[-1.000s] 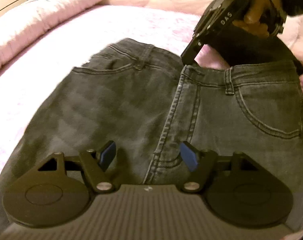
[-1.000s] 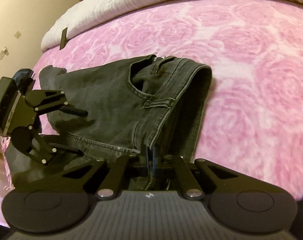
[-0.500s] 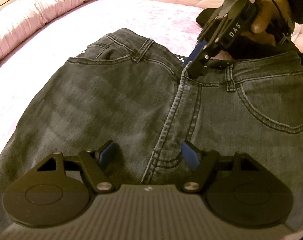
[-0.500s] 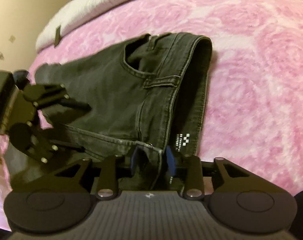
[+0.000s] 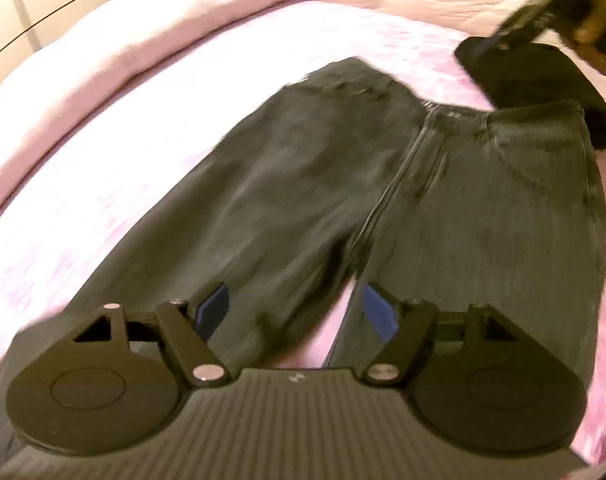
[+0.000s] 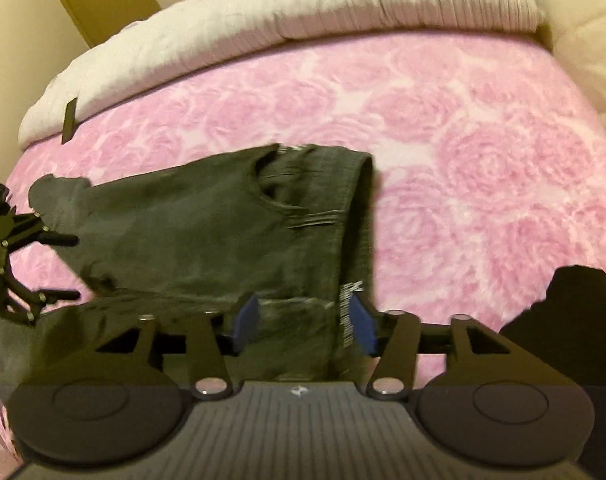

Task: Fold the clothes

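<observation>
Grey jeans [image 5: 323, 184] lie flat on the pink bedspread [image 6: 463, 128]. Left claw [image 5: 293, 312] spread, empty. Right claw [image 6: 301, 320] opening over the waistband at 6 o'clock; the released flap may spring back, uneven.

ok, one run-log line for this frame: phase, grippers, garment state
phase: between grasps | left gripper: open, empty | right gripper: jaws opening, pads clear of waistband | jeans: flat on pink bedspread, unfolded

Warm, dim yellowish indoor light — both views motion-blurred, fisheye bending at the edges.
</observation>
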Motion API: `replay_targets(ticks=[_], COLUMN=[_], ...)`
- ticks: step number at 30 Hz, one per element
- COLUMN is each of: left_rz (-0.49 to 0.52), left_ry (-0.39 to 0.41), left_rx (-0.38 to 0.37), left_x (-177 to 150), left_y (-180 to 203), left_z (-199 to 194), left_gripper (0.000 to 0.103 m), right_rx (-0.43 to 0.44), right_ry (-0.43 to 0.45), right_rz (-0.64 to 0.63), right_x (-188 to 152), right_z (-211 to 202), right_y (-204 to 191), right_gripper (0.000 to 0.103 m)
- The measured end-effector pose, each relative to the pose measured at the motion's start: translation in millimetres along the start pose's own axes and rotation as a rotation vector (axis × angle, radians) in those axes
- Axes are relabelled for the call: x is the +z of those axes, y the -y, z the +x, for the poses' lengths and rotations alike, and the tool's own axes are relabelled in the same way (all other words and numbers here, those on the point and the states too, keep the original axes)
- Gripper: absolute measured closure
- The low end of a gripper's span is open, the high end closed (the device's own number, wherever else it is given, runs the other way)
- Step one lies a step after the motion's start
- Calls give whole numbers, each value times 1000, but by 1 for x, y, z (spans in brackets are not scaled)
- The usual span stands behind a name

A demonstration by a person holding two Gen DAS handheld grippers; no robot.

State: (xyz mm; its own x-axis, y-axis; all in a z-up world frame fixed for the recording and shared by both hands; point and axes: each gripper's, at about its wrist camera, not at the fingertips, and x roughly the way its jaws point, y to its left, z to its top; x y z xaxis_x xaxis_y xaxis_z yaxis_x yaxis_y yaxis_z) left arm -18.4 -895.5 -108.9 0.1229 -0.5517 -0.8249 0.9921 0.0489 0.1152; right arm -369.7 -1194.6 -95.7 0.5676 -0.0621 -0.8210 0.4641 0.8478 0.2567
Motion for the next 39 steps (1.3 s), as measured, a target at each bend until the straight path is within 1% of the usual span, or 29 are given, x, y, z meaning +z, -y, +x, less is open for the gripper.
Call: replay_targets(ticks=[1,3,5,7,9,10,12,13,15,17,19,21,23,26,28,30,32,34,37,39], left_rz=[-11,-12,-14,-10,-13,-20,-32,-38,-17,3,14,11,-29,-101,-129,-154,-195,-220,-211,-218], left_ry=[-6,-26,-46,-56,-60,-64,-71,-75,-100,-110,-115,-118,-124,-124,-110,-94,-80,-71,-52,-32], left_rx=[18,50,81,98,99,107,123,132,175,210,239,265,275,280,266,249,210,175,116,53], left_x=[-13,-46,-80,-114,-145,-160,-189,-204,-224,-236,-246,-248,-248,-247,-243,-239,-233,-230,-228,-230], left_y=[-3,-9,-14,-5,-5,-17,-42,-54,-83,-111,-141,-172,-202,-244,-265,-287,-310,-329,-362,-383], left_z=[-13,-41,-68,-89,-108,-119,-140,-150,-170,-183,-192,-195,-196,-196,-188,-176,-159,-140,-105,-79], left_gripper=[31,30,29,29,28,28,28,28,28,28,28,28,28,28,28,28,28,28,29,30], right_rx=[-7,-25,-41,-50,-62,-73,-86,-81,-65,-35,1,30,58,92,114,115,109,83,38,-16], right_ry=[5,15,23,23,29,32,34,30,16,2,-4,-7,-9,3,7,-17,-38,-46,-54,-56], right_rz=[-15,-36,-24,1,17,21,28,34,53,66,51,12,-22,-45,-35,-17,20,24,16,36], right_x=[-4,-12,-20,-27,-34,-37,-43,-46,-49,-48,-44,-40,-38,-38,-40,-44,-47,-50,-57,-64], right_z=[-4,-10,-12,-10,-7,-5,3,8,21,34,42,51,61,78,91,107,120,128,140,148], right_y=[-15,-48,-84,-125,-169,-192,-241,-267,-313,-358,-396,-432,-464,-498,-509,-521,-532,-550,-578,-600], right_gripper=[46,37,34,34,31,29,22,22,22,22,21,15,15,15,15,15,15,15,15,15])
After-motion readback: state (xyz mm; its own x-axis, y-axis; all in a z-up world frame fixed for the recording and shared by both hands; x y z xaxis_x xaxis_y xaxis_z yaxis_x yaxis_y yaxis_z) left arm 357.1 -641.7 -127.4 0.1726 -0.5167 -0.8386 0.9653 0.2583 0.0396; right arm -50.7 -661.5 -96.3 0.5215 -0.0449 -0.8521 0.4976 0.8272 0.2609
